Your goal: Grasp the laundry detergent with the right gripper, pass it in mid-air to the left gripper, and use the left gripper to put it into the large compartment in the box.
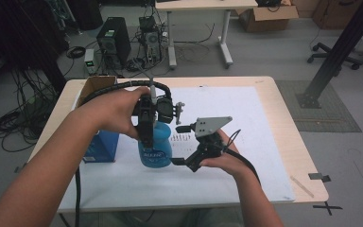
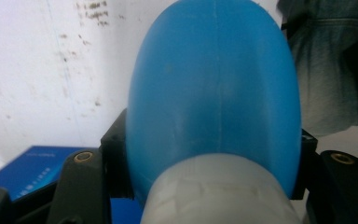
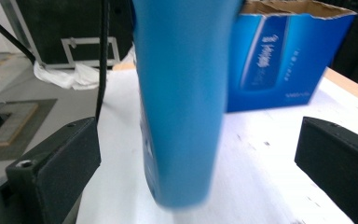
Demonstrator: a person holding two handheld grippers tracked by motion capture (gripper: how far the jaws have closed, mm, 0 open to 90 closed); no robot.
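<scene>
While the left gripper (image 1: 147, 124) clamps it, the blue bottle (image 1: 155, 144) stands upright.

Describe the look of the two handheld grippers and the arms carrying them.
Both grippers are black. The left gripper trails a thick ribbed black cable looping back over the forearm. The right gripper carries a grey three-cornered plate dotted with small holes, plus a thinner black cable. Its jaw pads are blocky, matte black. Both forearms are bare, sleeveless.
</scene>
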